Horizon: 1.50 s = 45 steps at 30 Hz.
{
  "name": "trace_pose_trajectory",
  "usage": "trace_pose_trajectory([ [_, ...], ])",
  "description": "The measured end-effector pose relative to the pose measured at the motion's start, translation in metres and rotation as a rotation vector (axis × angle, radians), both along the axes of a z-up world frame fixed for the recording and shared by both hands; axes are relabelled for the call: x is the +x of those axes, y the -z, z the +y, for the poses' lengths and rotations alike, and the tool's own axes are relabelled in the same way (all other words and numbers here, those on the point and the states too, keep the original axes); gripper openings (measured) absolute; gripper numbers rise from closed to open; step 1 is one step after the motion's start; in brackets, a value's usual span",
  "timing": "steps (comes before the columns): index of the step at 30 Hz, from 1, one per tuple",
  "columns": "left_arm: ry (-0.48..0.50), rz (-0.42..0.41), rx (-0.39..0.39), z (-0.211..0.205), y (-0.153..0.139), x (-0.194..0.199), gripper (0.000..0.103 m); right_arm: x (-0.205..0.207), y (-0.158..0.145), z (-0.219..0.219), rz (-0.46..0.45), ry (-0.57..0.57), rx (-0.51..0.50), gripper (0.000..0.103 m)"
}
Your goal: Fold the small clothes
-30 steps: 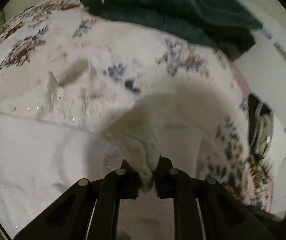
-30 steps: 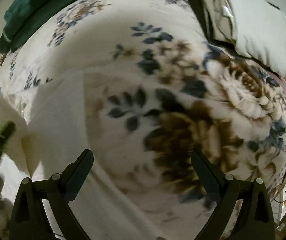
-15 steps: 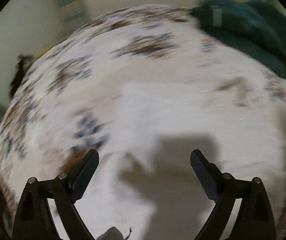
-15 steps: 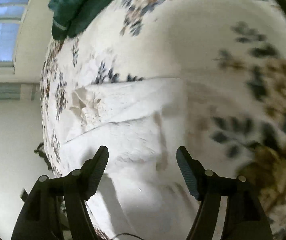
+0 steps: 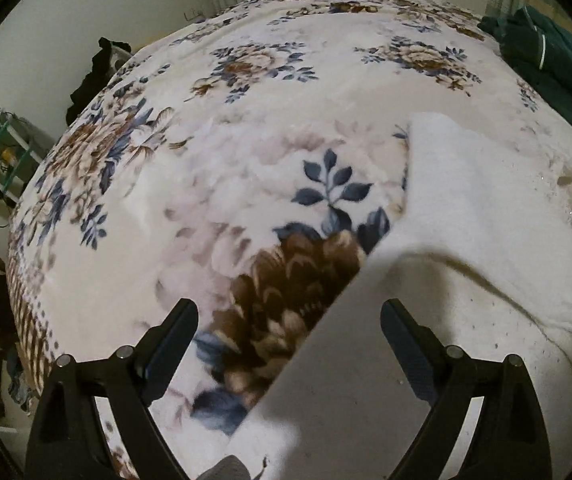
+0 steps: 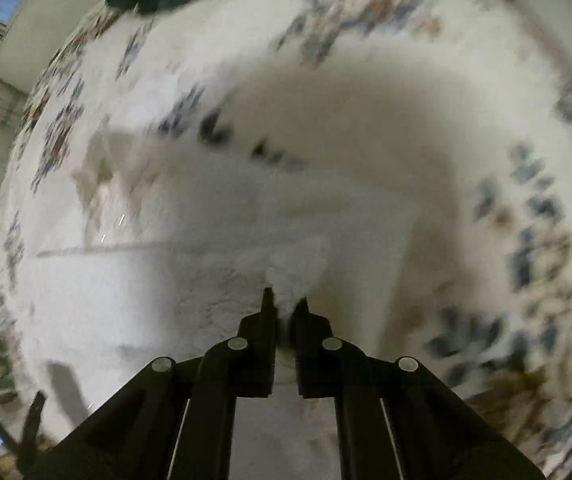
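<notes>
Jaws of the right gripper [image 6: 285, 304] are pinched on a bunch of the white garment [image 6: 190, 280] at lower centre of its view. Jaws of the left gripper [image 5: 289, 344] stand wide, holding nothing, over the garment's edge in the lower right of its view. Best, probably, to carry the pinched fold across slowly and low, letting the left gripper pin the edge. Motion blur hides the garment's outline on the floral blanket [image 5: 246, 184]. Farther back, upper right, lies a dark green cloth [image 5: 554, 64], partly cut off.
</notes>
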<state>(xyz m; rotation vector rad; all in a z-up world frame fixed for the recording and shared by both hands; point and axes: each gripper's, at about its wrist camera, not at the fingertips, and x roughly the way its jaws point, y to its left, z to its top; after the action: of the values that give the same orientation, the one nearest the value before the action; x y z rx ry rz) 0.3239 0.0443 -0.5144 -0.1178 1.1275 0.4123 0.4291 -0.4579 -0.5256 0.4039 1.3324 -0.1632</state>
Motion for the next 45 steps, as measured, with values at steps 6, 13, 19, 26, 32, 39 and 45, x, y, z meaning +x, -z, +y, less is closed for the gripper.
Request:
trace_pose_trajectory([
  [6,0.023,-0.005,-0.054,0.015,0.006,0.02,0.093,0.017,0.023,-0.017,0.106,0.014,0.006,0.014],
  [13,0.166,-0.056,-0.078,0.0,-0.01,0.031,0.098,-0.009,-0.022,-0.065,0.054,0.17,0.197,0.066],
  [19,0.278,-0.106,-0.08,-0.048,-0.027,0.029,0.103,-0.027,-0.01,-0.12,0.081,0.236,0.33,0.066],
  [26,0.276,-0.071,0.009,-0.112,-0.029,-0.007,0.103,0.041,0.09,-0.119,0.165,0.151,0.588,0.064],
  [32,0.209,0.036,0.064,-0.158,-0.025,-0.068,0.103,0.072,0.095,-0.106,0.135,0.019,0.519,0.011],
  [39,0.207,0.137,0.019,-0.204,-0.007,-0.104,0.103,0.123,0.09,-0.127,0.12,-0.041,0.412,0.012],
  [45,0.349,0.205,-0.087,-0.268,-0.007,-0.135,0.103,0.109,0.084,-0.146,0.19,-0.062,0.525,0.059],
])
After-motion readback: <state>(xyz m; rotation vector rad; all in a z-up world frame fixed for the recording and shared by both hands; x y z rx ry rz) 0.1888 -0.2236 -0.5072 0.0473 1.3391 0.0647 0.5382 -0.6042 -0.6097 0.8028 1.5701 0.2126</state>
